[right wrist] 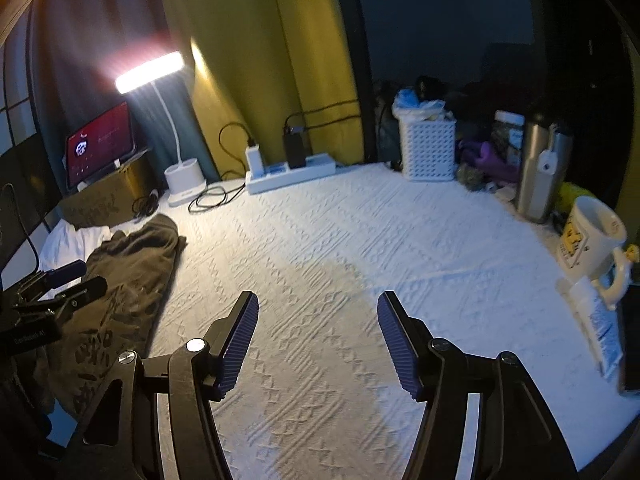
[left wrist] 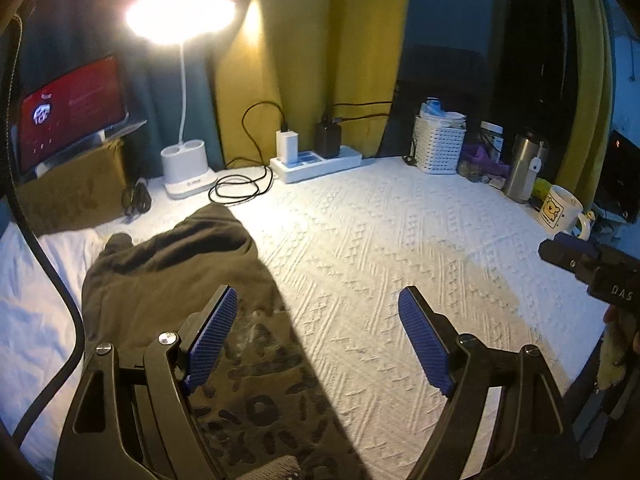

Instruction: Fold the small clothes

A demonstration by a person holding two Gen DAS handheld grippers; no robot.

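A dark olive-brown garment with dark printed characters lies crumpled on the white textured cloth, at the left. My left gripper is open and empty, its left finger over the garment's right edge. In the right wrist view the garment lies far left. My right gripper is open and empty above bare cloth, to the right of the garment. The left gripper shows at the left edge there, over the garment. The right gripper's body shows at the left wrist view's right edge.
Along the back stand a lit desk lamp, a tablet on a box, a power strip with chargers and cables, a white basket, a steel tumbler and a bear mug. White fabric lies far left.
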